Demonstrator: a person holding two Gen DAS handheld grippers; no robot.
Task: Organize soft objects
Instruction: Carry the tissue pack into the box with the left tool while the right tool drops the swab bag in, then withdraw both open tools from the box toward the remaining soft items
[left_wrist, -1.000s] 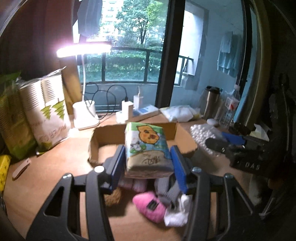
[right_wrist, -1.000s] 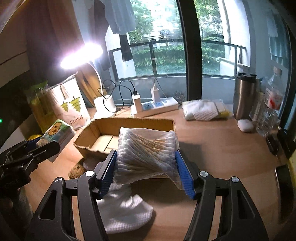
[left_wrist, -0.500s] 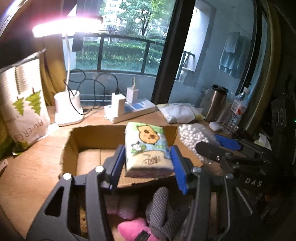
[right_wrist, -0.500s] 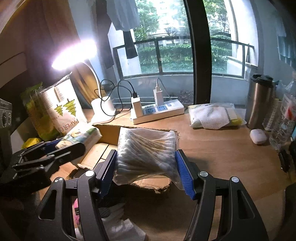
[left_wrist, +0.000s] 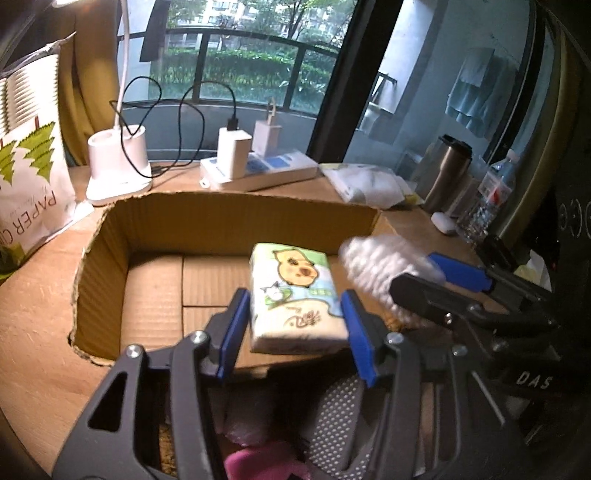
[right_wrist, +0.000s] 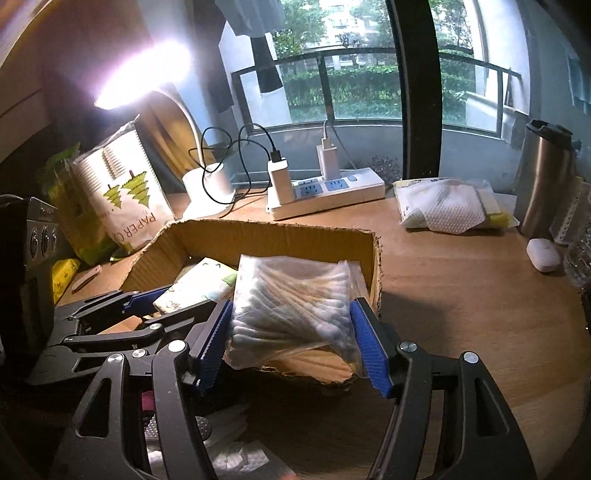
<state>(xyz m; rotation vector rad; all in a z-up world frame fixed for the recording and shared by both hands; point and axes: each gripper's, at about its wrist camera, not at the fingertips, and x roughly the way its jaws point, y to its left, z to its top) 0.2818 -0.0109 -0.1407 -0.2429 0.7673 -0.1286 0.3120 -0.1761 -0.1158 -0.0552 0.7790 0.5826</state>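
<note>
Cardboard box (left_wrist: 229, 229), open-topped, on the wooden desk. Left gripper (left_wrist: 291, 325): fingers pinching a tissue pack (left_wrist: 295, 295) (cartoon print) over the box floor. Right gripper (right_wrist: 295, 332): jaws opening, bag of cotton swabs (right_wrist: 291, 302) between the blue pads, at the box's right end.

Cartoon-printed tissue pack (left_wrist: 295, 295) and clear cotton-swab bag (right_wrist: 295, 306), both over open cardboard box (left_wrist: 229, 221)

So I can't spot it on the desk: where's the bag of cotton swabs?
The bag of cotton swabs sits between the right gripper pads, over the cardboard box right end, beside the tissue pack.
</note>
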